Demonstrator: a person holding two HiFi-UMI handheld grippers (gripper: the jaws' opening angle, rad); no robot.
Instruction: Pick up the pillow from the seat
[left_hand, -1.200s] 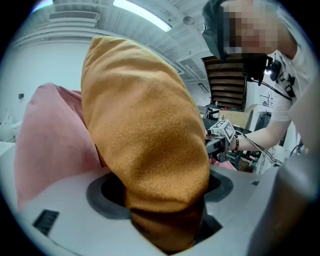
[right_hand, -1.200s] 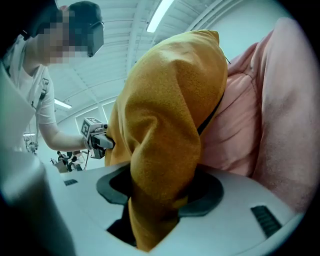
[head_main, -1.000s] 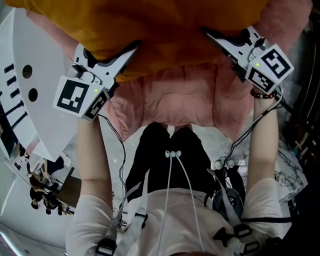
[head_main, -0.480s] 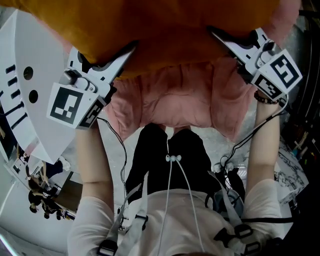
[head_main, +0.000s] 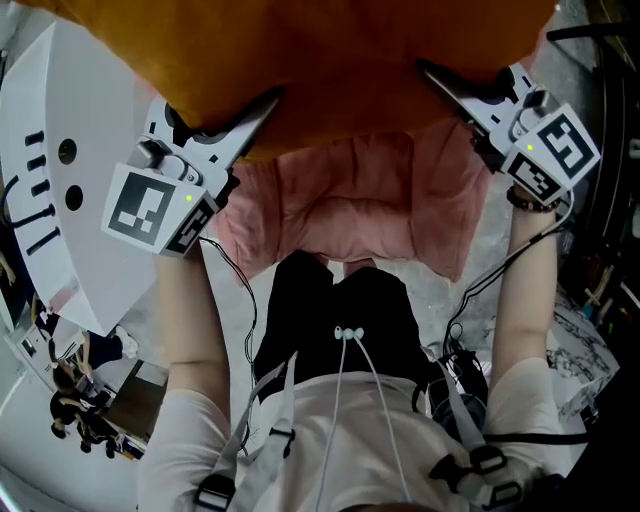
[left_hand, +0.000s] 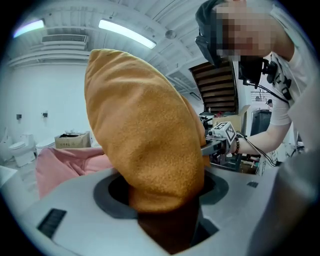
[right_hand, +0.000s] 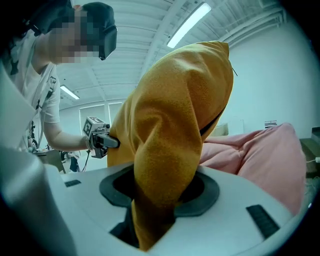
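Note:
A big orange pillow fills the top of the head view, held up off the pink cushioned seat. My left gripper is shut on its left edge, and my right gripper is shut on its right edge. In the left gripper view the pillow bulges out of the jaws of the left gripper, with the right gripper beyond it. The right gripper view has orange fabric pinched in the right gripper and the left gripper on the far side.
The pink seat lies below and behind the pillow. A white curved panel with dark slots stands at the left. Cables hang from both grippers, and the person's dark trousers are close to the seat's front. Clutter and shelves lie at the right.
Both grippers and the pillow have shifted up and away from the seat. More of the pink seat shows under the pillow now.

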